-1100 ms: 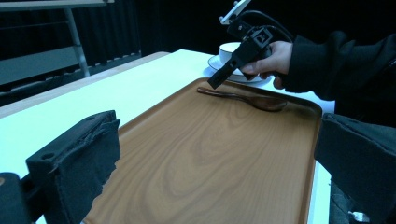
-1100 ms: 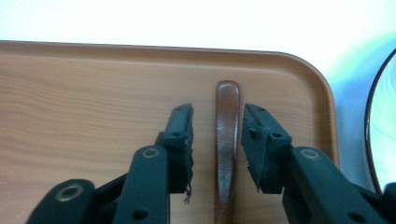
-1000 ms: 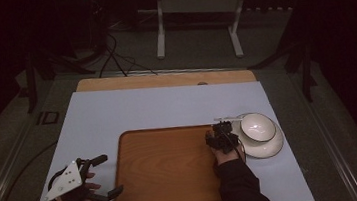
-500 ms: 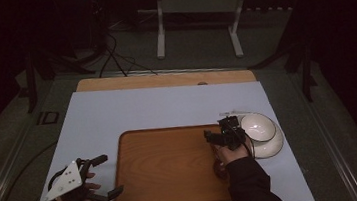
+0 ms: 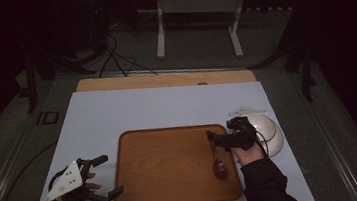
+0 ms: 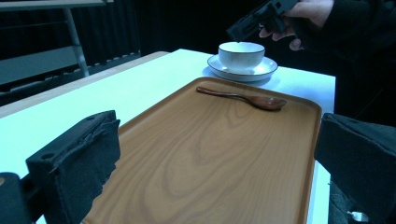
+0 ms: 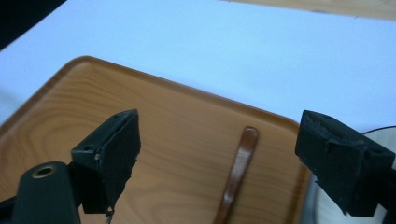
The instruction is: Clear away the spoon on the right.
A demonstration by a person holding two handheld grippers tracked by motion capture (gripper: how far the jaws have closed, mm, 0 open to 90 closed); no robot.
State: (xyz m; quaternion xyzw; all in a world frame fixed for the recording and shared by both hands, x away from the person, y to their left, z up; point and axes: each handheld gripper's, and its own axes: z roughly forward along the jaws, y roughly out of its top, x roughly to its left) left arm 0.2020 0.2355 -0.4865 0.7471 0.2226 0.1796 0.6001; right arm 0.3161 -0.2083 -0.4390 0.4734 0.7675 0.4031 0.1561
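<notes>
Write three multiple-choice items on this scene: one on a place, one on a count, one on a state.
1. The brown wooden spoon lies:
A in the cup
B on the wooden tray
C on the bare table

2. White cups on the white saucer:
A one
B two
C three

3. The right gripper is:
A shut on the spoon
B shut on the cup
C open

Answers: 1 B, the spoon rests flat near the tray's right edge. 2 A, a single cup stands there. 3 C, its jaws stand wide apart above the spoon handle.
</notes>
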